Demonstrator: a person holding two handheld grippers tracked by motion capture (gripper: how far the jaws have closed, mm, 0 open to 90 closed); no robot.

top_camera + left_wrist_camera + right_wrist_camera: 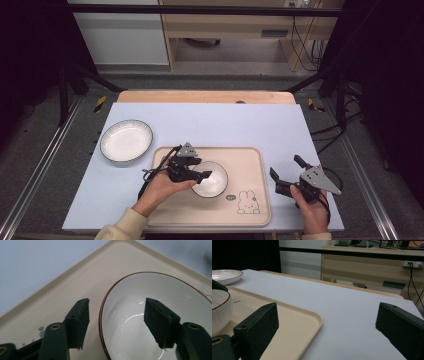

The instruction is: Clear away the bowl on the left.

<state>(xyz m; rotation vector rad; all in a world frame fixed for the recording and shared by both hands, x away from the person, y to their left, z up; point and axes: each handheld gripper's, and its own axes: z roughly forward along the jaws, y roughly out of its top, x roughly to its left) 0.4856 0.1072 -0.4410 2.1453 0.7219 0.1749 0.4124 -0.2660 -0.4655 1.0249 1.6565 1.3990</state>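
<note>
Left gripper (202, 167): jaws apart, straddling the rim of the bowl (212, 181), pads clear of it. Bowl rests on the beige tray (250, 155). Right gripper (285, 175): jaws wide apart, holding nothing, over the table (225, 125) just right of the tray.

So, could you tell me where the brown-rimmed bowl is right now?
In the high view the brown-rimmed bowl sits in the middle of the beige tray, left of the rabbit drawing, its rim between the left gripper's open jaws.
</note>
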